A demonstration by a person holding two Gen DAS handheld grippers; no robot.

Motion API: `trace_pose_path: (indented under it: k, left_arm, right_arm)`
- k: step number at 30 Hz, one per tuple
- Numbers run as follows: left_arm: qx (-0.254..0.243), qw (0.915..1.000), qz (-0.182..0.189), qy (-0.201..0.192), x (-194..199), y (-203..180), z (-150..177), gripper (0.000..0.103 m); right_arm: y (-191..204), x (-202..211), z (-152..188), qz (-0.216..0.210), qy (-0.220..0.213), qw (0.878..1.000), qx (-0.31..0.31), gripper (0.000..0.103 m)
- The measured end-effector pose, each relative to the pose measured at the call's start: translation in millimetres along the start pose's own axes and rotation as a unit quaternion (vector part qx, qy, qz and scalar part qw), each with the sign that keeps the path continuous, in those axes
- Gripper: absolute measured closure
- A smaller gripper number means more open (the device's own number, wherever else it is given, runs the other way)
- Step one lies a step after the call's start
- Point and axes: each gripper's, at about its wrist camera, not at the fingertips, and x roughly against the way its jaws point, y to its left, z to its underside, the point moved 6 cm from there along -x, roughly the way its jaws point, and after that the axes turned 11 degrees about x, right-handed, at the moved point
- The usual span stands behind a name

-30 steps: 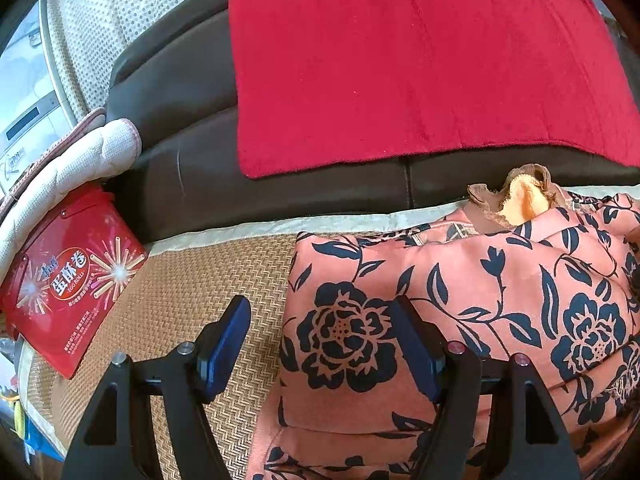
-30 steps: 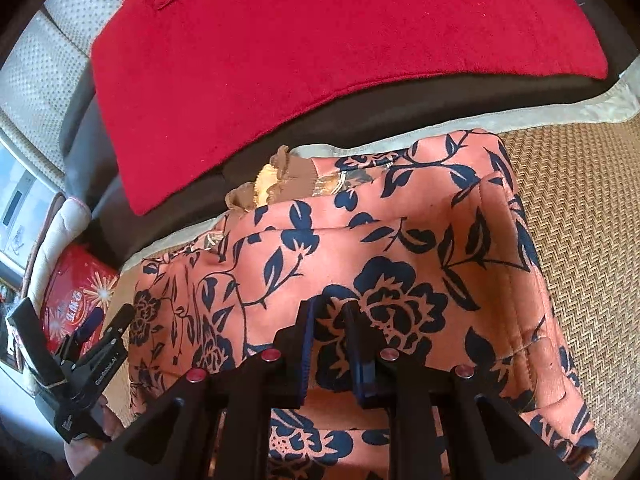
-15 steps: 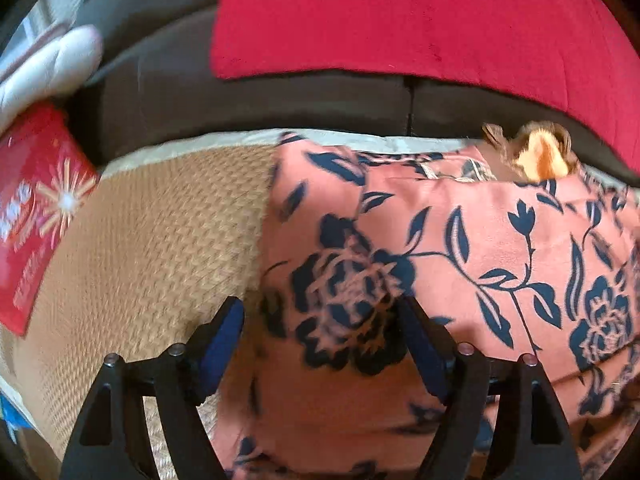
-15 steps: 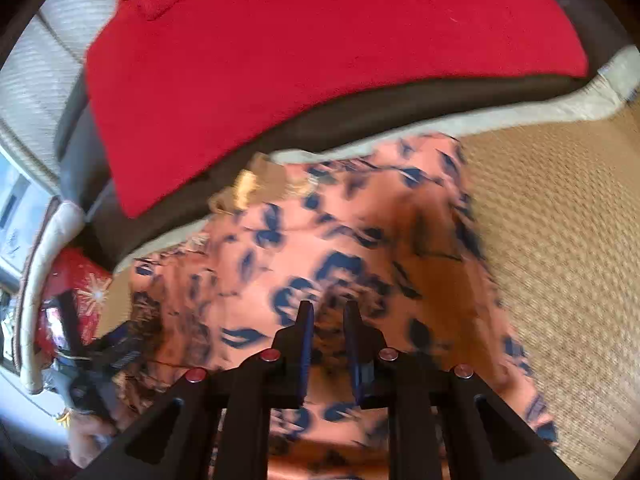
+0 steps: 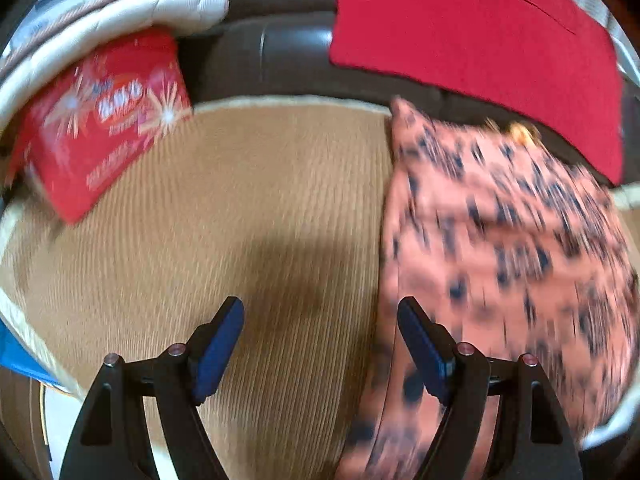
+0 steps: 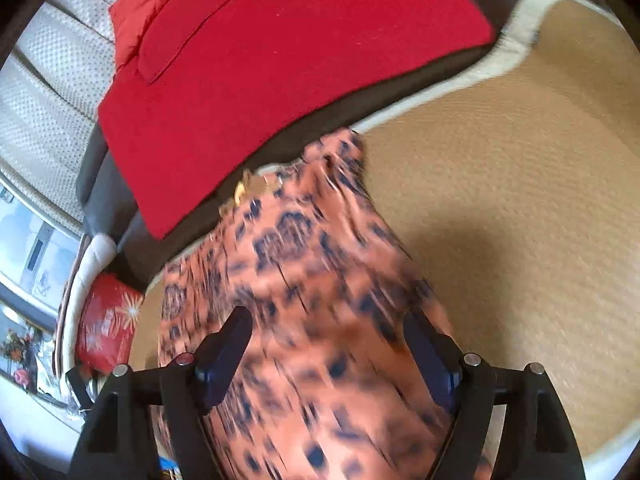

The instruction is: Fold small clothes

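A salmon-pink garment with a dark blue flower print [image 5: 500,240] lies folded on the woven mat [image 5: 240,200], its top edge against the dark sofa back. My left gripper [image 5: 319,308] hangs open over bare mat just left of the garment, and its right finger overlaps the fabric's edge. In the right wrist view the garment [image 6: 320,264] lies under my right gripper [image 6: 327,316]. Its jaws are opening wide, and the pads stand apart from the cloth. Both views are blurred by motion.
A red cloth [image 5: 480,40] drapes over the dark sofa back [image 5: 280,60]. A red snack bag [image 5: 100,120] leans at the mat's left end under a white quilted cushion [image 5: 120,12]. Bare mat [image 6: 520,200] stretches right of the garment.
My left gripper has swung left, off the garment and over bare mat. The right gripper's narrow jaws have spread wide, and the garment now sits lower and further left in its view.
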Motion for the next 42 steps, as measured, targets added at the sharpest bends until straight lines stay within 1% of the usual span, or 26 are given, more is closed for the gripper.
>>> trace_pose_path:
  k: [2,5,7,9,10,13,14,16,18,20,21,22,23,24,25,26,27,28,30,33,34,35,37,40,41,42]
  left_arm:
    - [-0.015,0.9997,0.013,0.014,9.3,10.5,28.7,0.023]
    - [-0.025,0.9988,0.031,0.029,16.2,16.0,57.7,0.023]
    - [-0.023,0.9977,0.042,0.049,17.6,18.5,78.3,0.023]
    - [-0.012,0.9964,0.049,0.068,14.1,22.0,90.9,0.023]
    - [-0.006,0.9955,0.052,0.078,8.9,25.7,93.3,0.023]
    - [0.010,0.9930,0.063,0.099,0.4,27.0,98.4,0.023]
    - [0.012,0.9910,0.071,0.113,-4.3,25.3,100.8,0.020]
    - [0.007,0.9915,0.074,0.107,-5.3,23.8,103.3,0.017]
    - [-0.009,0.9927,0.067,0.100,-6.2,20.1,104.6,0.017]
    - [-0.018,0.9932,0.073,0.088,-3.5,16.0,106.1,0.017]
    - [-0.020,0.9930,0.082,0.083,0.3,12.9,108.3,0.020]
    - [-0.023,0.9925,0.091,0.079,3.1,10.0,108.7,0.032]
    - [-0.027,0.9925,0.093,0.075,5.0,9.0,109.1,0.045]
    - [-0.029,0.9926,0.094,0.071,8.3,8.6,111.2,0.052]
    - [-0.031,0.9915,0.104,0.072,9.7,6.7,112.2,0.071]
    - [-0.031,0.9904,0.112,0.075,10.2,3.5,111.5,0.083]
    - [-0.031,0.9900,0.116,0.074,12.5,1.4,112.5,0.083]
    - [-0.031,0.9899,0.119,0.070,17.0,-0.7,116.3,0.084]
    - [-0.033,0.9888,0.129,0.066,22.4,-3.6,117.8,0.084]
    - [-0.028,0.9876,0.141,0.063,30.2,-2.4,121.3,0.083]
    - [-0.024,0.9871,0.144,0.066,30.6,0.5,122.1,0.076]
    - [-0.016,0.9859,0.147,0.079,28.4,1.6,124.7,0.058]
    - [-0.008,0.9853,0.144,0.091,21.7,10.2,125.9,0.041]
    - [-0.012,0.9848,0.137,0.106,16.3,10.8,132.8,0.040]
    - [-0.013,0.9843,0.137,0.110,15.1,10.6,135.1,0.040]
    - [-0.015,0.9844,0.135,0.112,13.4,10.1,136.8,0.041]
  right_arm:
    - [-7.4,17.4,27.5,0.006,0.020,1.000,0.004,0.022]
    - [-15.2,34.3,73.6,0.022,0.053,0.998,0.001,0.022]
    - [-20.4,37.9,103.1,0.041,0.076,0.996,-0.004,0.022]
    - [-24.7,31.1,129.5,0.066,0.109,0.992,-0.001,0.022]
    - [-29.0,28.3,139.5,0.081,0.119,0.990,0.006,0.022]
    - [-48.2,25.9,152.9,0.173,0.124,0.977,0.022,0.022]
    - [-51.2,25.4,153.3,0.186,0.123,0.975,0.022,0.022]
    - [-52.3,21.1,155.2,0.175,0.124,0.977,0.019,0.022]
    - [-58.5,13.4,161.2,0.171,0.133,0.976,0.004,0.022]
    - [-65.6,11.3,162.9,0.149,0.121,0.981,-0.021,0.022]
    - [-67.2,11.0,163.7,0.136,0.116,0.983,-0.031,0.023]
    - [-69.2,12.0,164.7,0.130,0.114,0.984,-0.035,0.024]
    - [-68.7,13.7,165.3,0.123,0.111,0.986,-0.034,0.029]
    - [-67.7,16.4,166.0,0.119,0.111,0.986,-0.029,0.036]
    - [-64.7,20.5,168.3,0.118,0.109,0.987,-0.019,0.041]
    - [-60.0,22.8,170.7,0.111,0.110,0.988,-0.005,0.062]
    - [-54.9,23.0,172.1,0.102,0.110,0.989,0.006,0.079]
    - [-49.3,24.3,173.0,0.095,0.107,0.990,0.021,0.081]
    - [-40.4,24.5,175.1,0.097,0.102,0.989,0.047,0.081]
    - [-39.4,26.6,177.0,0.089,0.100,0.990,0.045,0.081]
    - [-36.4,26.6,177.4,0.079,0.097,0.991,0.041,0.081]
    - [-32.1,27.1,177.1,0.068,0.093,0.992,0.043,0.081]
    - [-21.6,24.0,171.2,0.058,0.091,0.993,0.054,0.081]
    - [-15.6,21.5,172.7,0.066,0.096,0.992,0.056,0.081]
    - [-18.7,18.8,170.0,0.062,0.098,0.992,0.048,0.078]
    - [-20.6,18.7,169.9,0.057,0.098,0.993,0.035,0.078]
